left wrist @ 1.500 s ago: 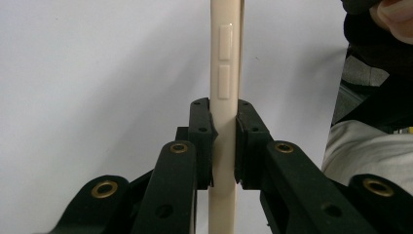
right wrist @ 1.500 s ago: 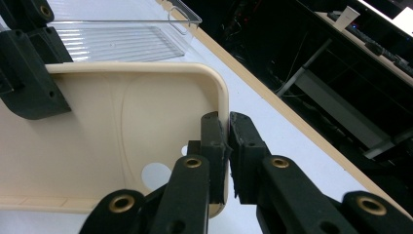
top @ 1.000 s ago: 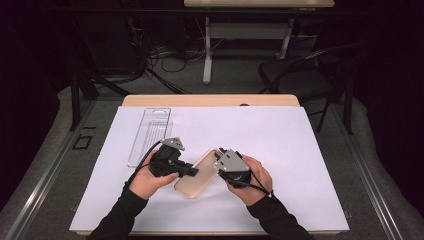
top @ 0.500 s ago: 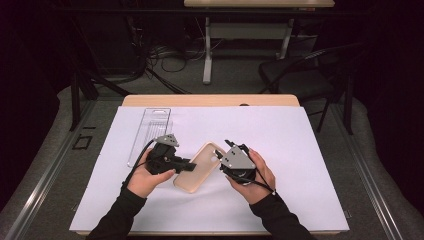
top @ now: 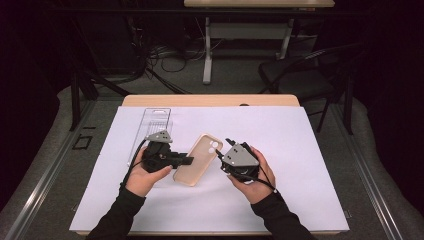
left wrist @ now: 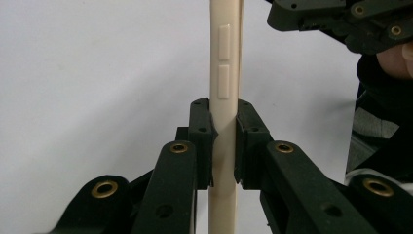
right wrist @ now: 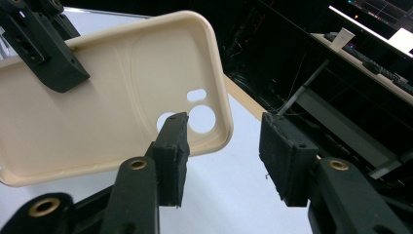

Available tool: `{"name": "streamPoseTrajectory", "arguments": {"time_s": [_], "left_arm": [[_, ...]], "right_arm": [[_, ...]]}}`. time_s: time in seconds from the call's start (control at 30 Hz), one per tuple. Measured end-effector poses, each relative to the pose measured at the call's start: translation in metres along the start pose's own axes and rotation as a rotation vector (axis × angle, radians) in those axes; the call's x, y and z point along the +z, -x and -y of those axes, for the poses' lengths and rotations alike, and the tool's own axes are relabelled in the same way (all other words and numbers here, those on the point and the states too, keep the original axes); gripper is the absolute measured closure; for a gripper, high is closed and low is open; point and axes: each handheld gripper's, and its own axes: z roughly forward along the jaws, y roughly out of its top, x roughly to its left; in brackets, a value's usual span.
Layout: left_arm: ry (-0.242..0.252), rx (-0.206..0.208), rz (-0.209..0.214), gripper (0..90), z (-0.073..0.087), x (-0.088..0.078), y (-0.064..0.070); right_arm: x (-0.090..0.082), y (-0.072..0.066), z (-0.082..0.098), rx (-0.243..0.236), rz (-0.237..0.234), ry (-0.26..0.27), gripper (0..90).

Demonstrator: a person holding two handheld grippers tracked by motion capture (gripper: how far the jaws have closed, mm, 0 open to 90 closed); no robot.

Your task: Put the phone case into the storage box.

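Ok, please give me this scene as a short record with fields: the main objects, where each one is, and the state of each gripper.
surface: white sheet over a wooden table
phone case: beige, lifted off the sheet, camera holes toward the far end
left gripper: jaws shut on the phone case's edge, below its two side buttons
right gripper: jaws open, the case's camera-hole corner beside one jaw, not gripped
clear plastic package: flat on the sheet, at the far left
background: chair, dark floor
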Motion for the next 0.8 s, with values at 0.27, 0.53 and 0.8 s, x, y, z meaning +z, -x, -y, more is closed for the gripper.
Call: {"name": "streamPoseTrajectory", "arguments": {"time_s": [0.27, 0.53, 0.8], "left_arm": [[0.057, -0.010, -0.002, 80.8, 0.001, -0.006, -0.002], [0.090, -0.010, 0.004, 80.8, 0.001, -0.009, -0.003], [0.135, -0.016, 0.016, 80.8, 0.002, -0.013, -0.004]], "right_arm": [[-0.001, 0.005, 0.000, 0.065, -0.051, 0.010, 47.2], [0.000, 0.012, 0.001, 0.117, -0.065, -0.005, 38.3], [0.002, 0.022, 0.007, 0.252, -0.117, -0.051, 32.8]]}}
